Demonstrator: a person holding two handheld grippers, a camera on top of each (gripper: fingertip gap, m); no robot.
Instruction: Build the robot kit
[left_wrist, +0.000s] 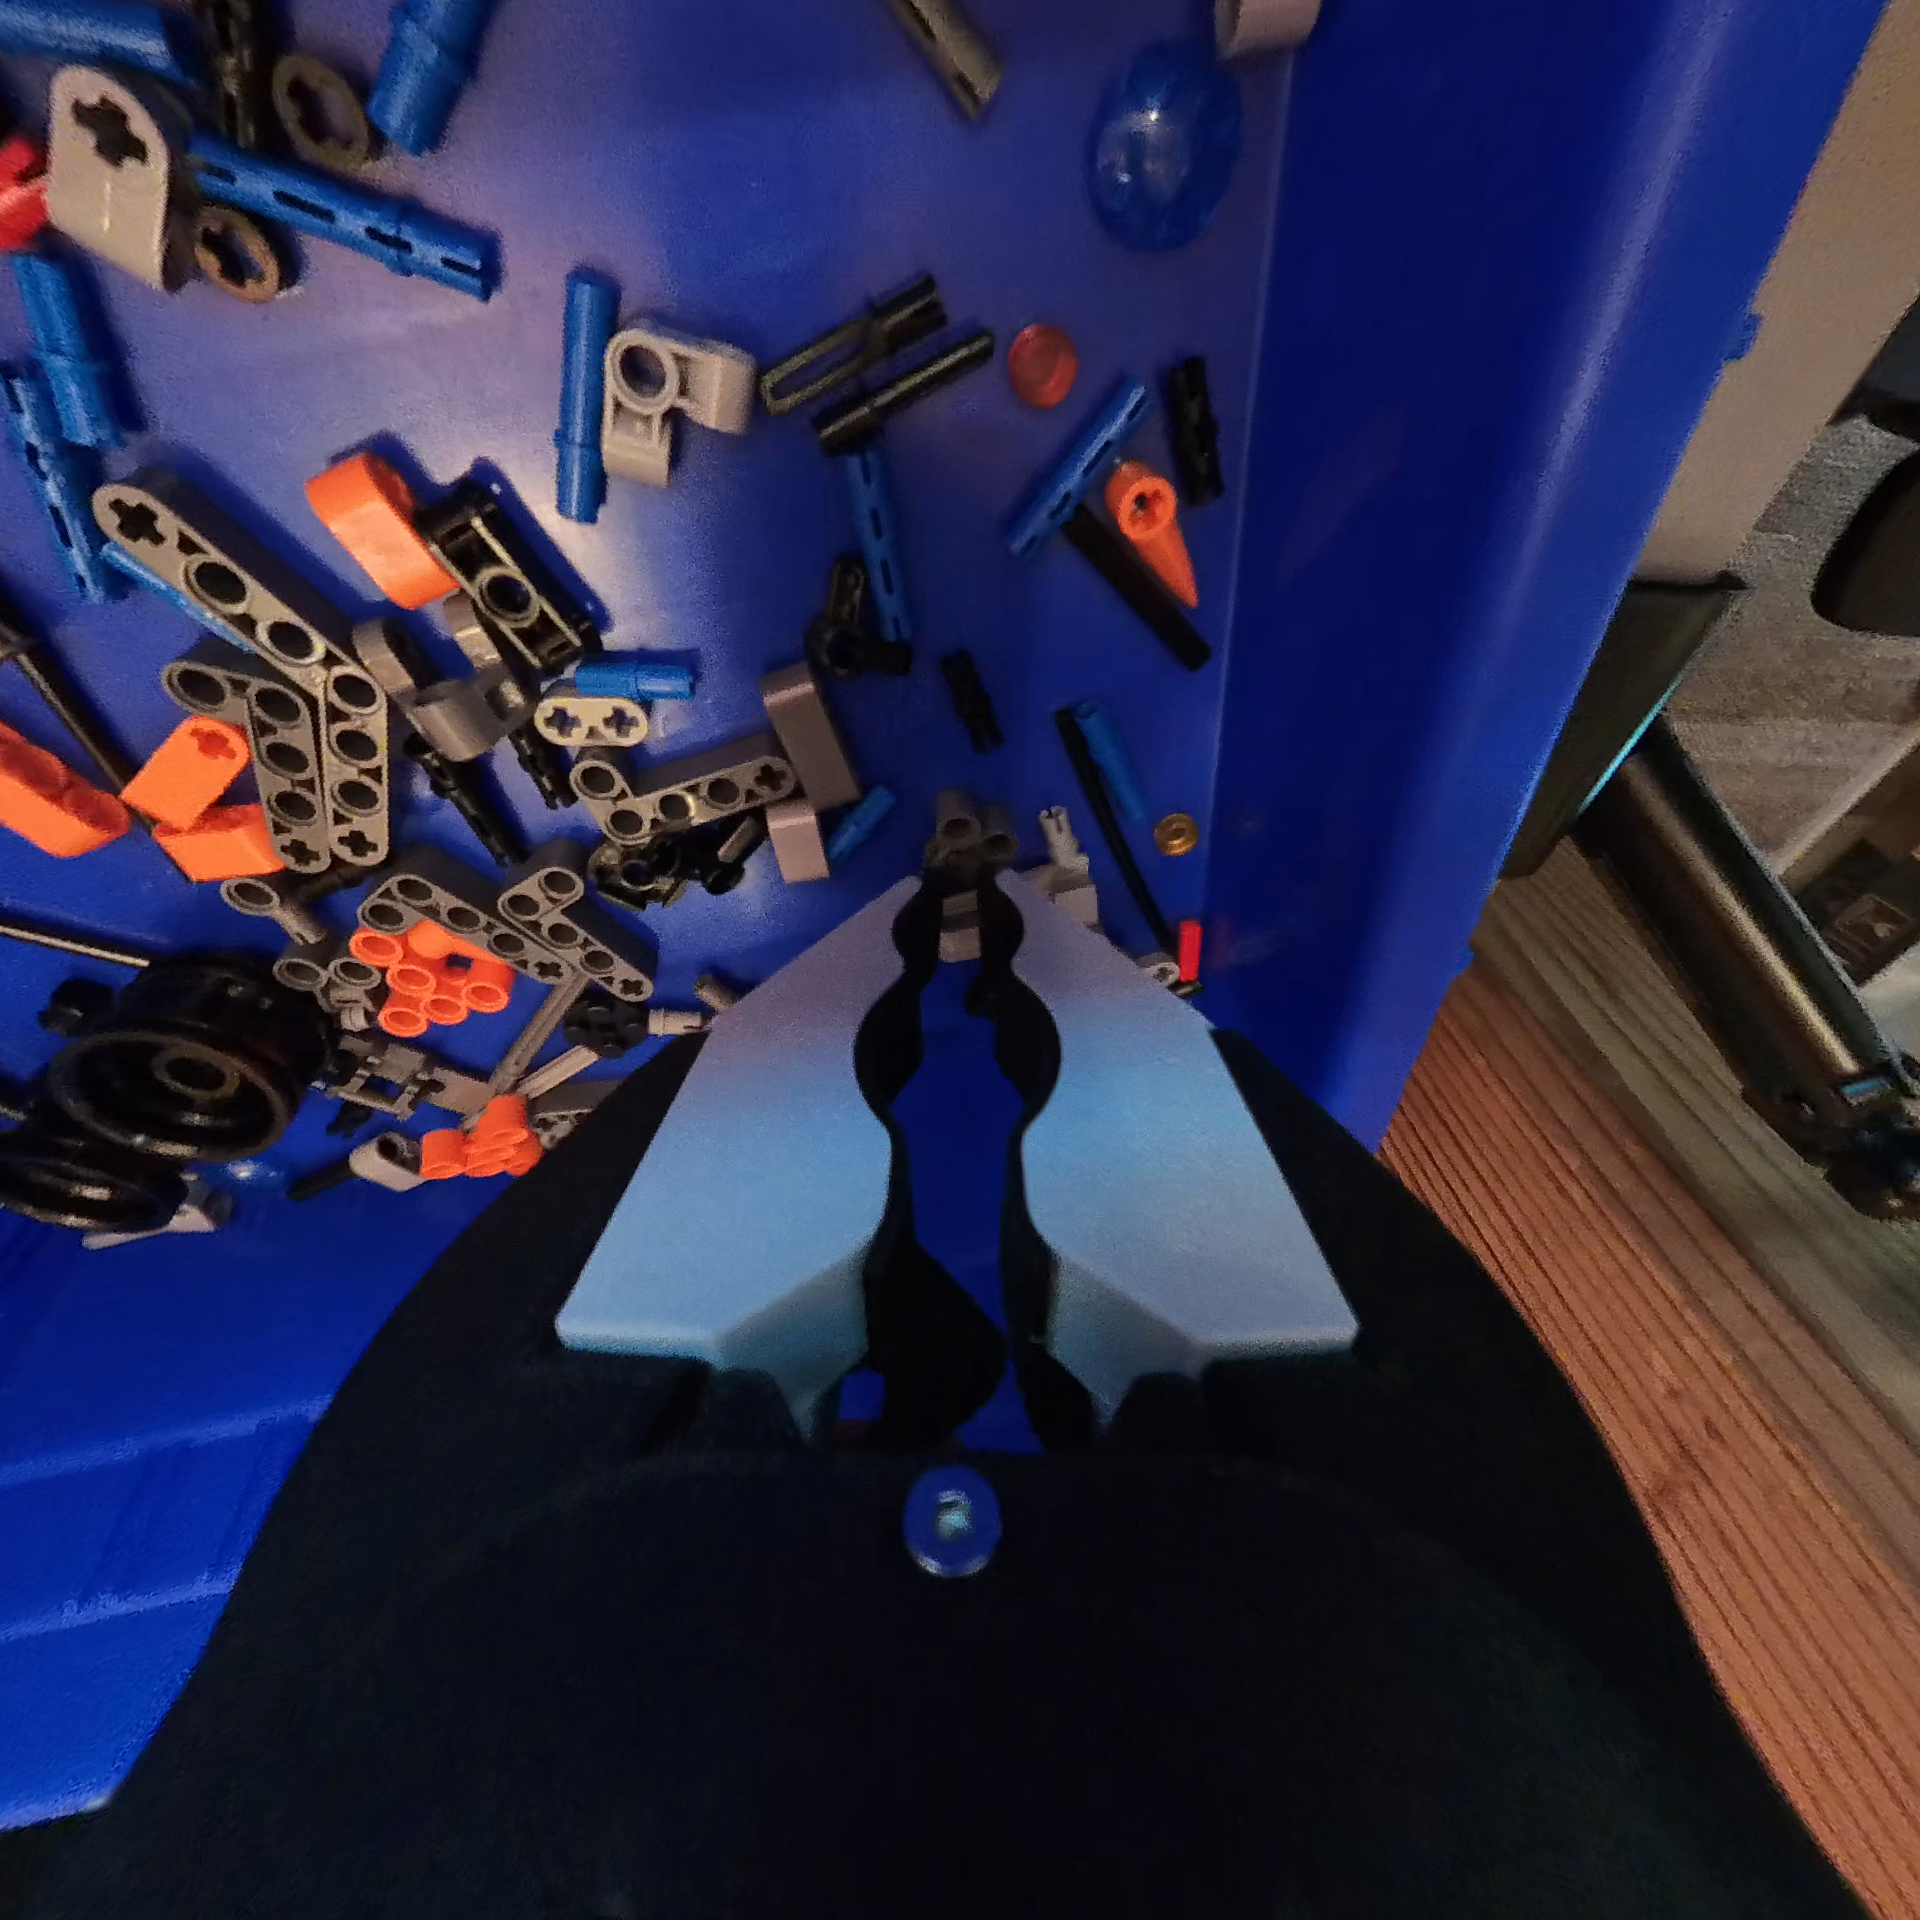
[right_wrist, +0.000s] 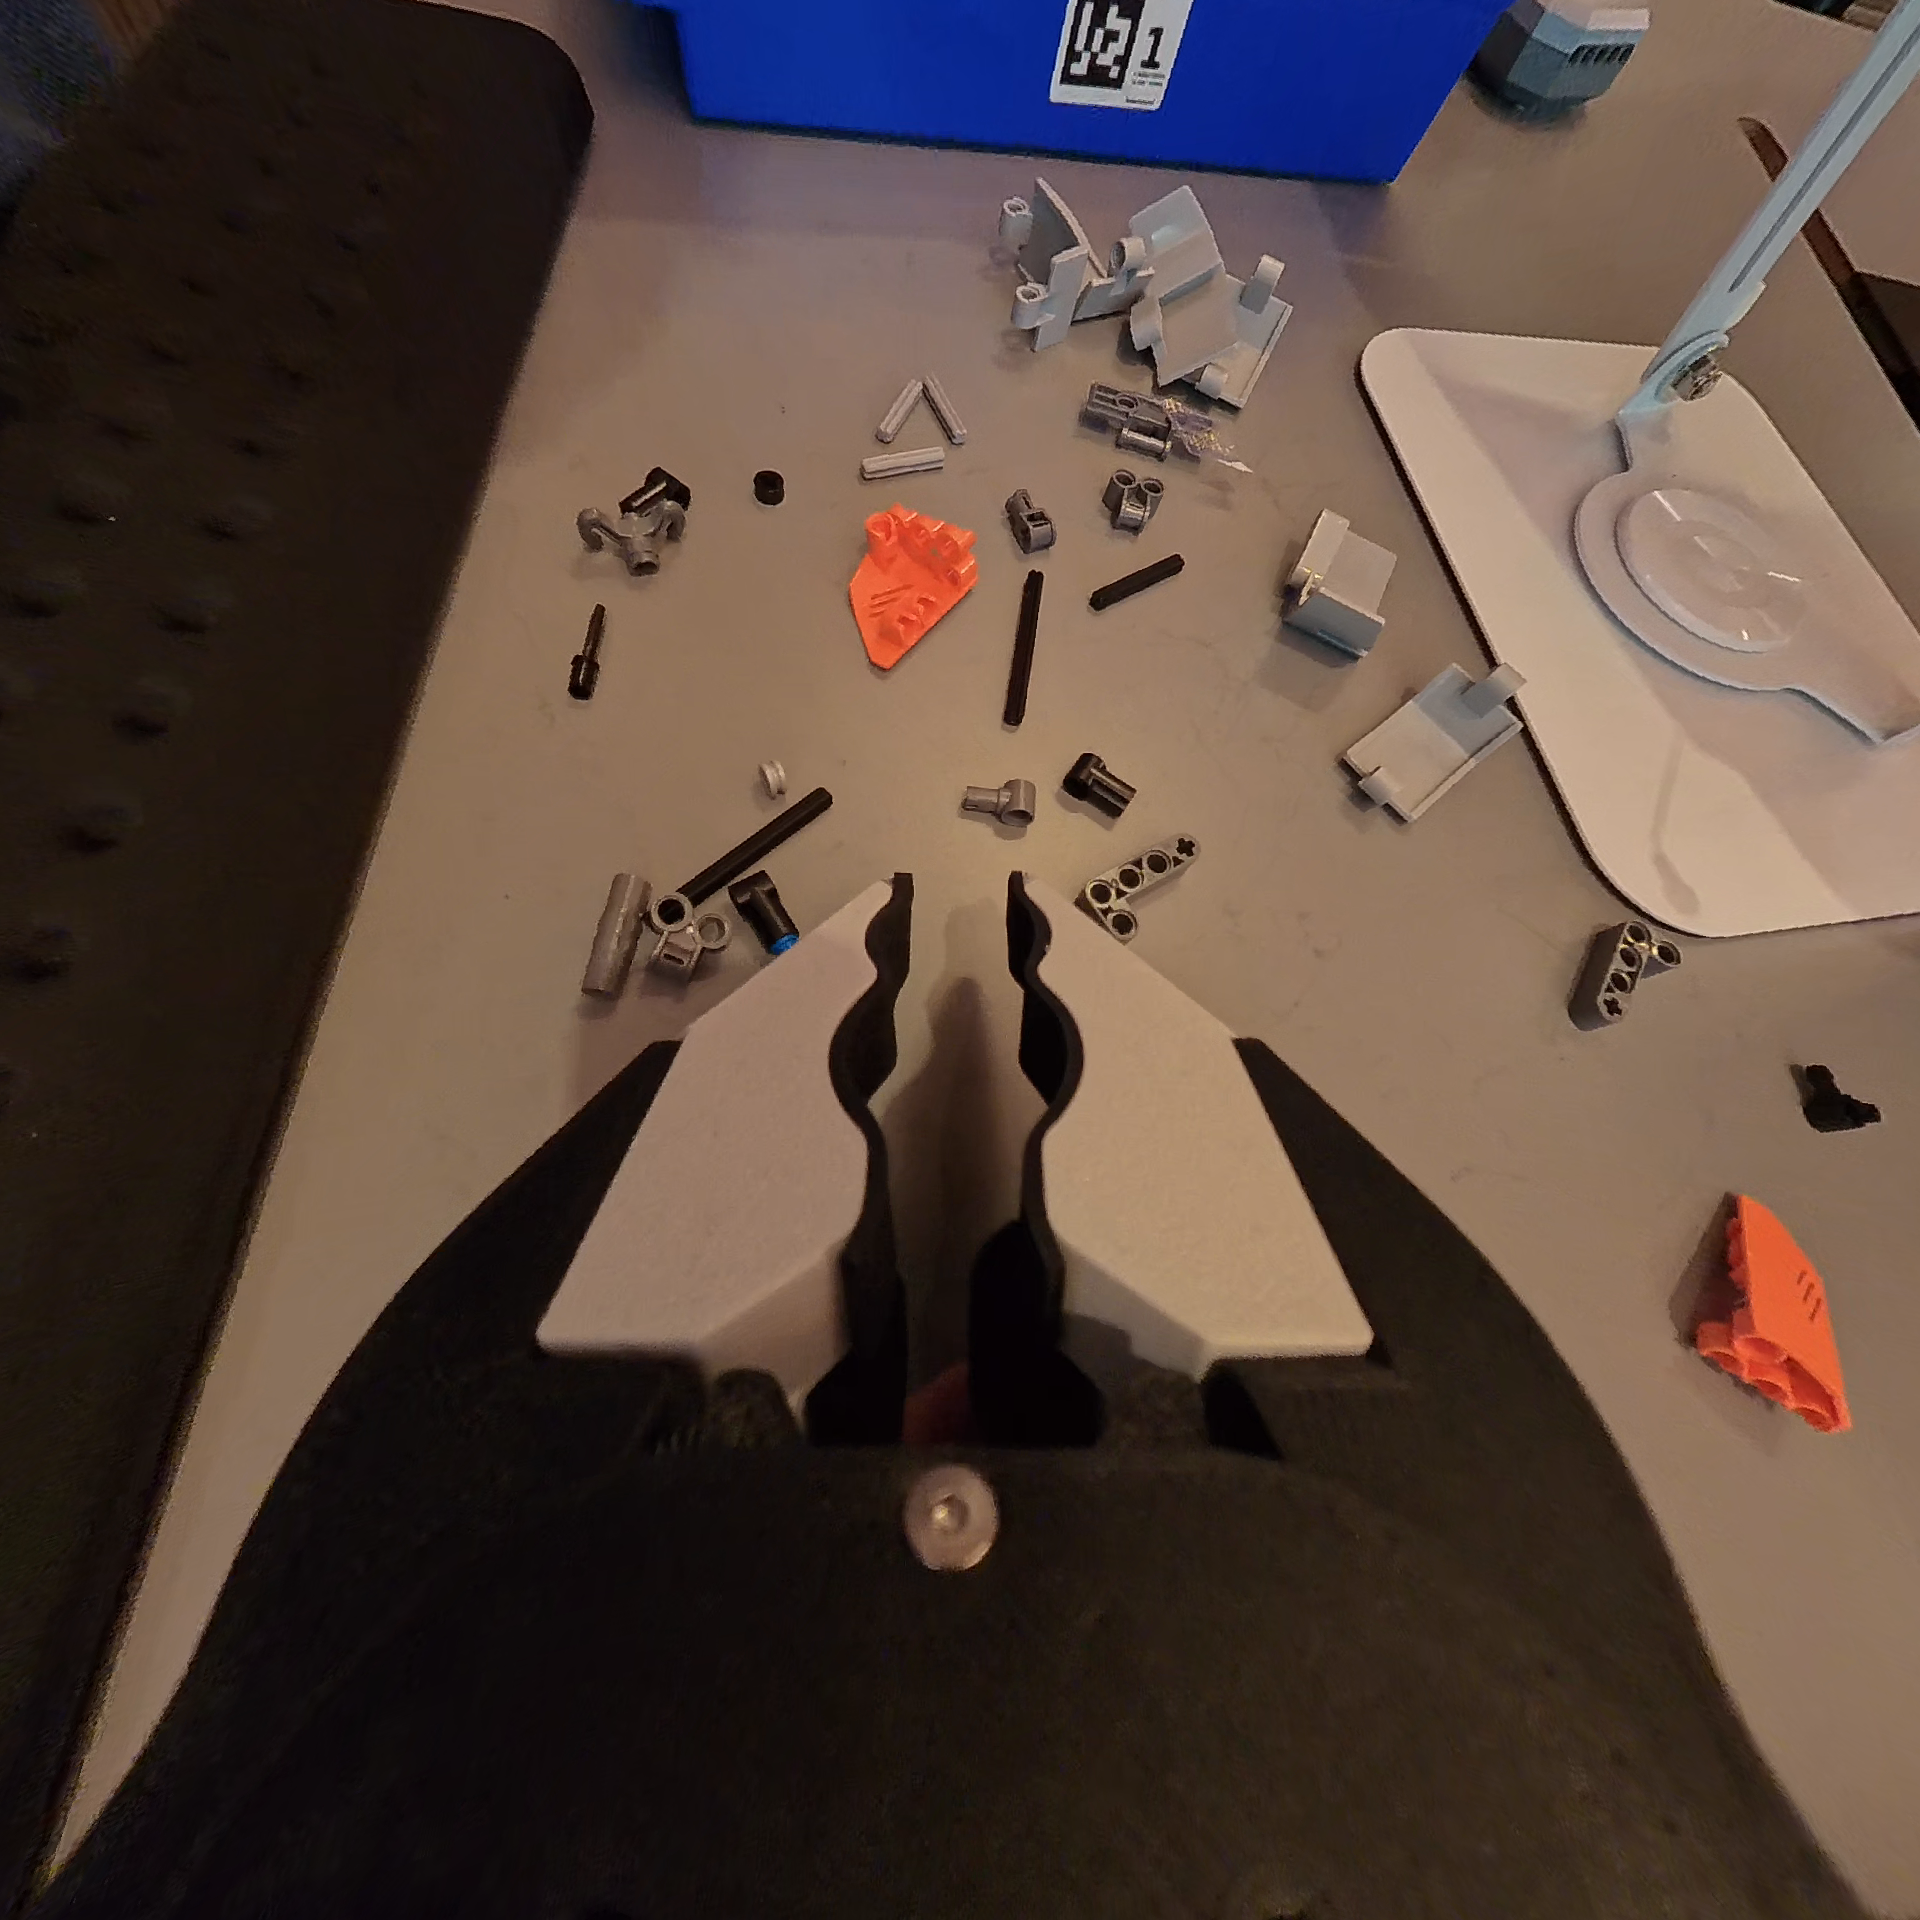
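Left wrist view: the left gripper (left_wrist: 958, 896) reaches into a blue bin (left_wrist: 1351, 623), its fingers (left_wrist: 790, 1091) nearly closed and pinching a small dark grey connector (left_wrist: 968, 836) at the tips, just right of centre frame. Beside it to the right lie a light grey pin (left_wrist: 1065, 847) and a thin black axle (left_wrist: 1112, 821); farther up sit an orange cone (left_wrist: 1153, 530) and a red round stud (left_wrist: 1041, 364), with a black wheel (left_wrist: 187, 1070) at the lower left among mixed beams and pins. Right wrist view: the right gripper (right_wrist: 958, 883) hovers low over a grey bench (right_wrist: 727, 312), fingers (right_wrist: 1143, 1091) parted a little and holding nothing. Nearest its tips are a grey L-shaped beam (right_wrist: 1138, 878) to the right and a long black axle (right_wrist: 758, 844) to the left; an orange panel (right_wrist: 909, 582) lies beyond at centre, a white lamp base (right_wrist: 1507, 623) at the right edge, a black mat (right_wrist: 208, 520) along the left.
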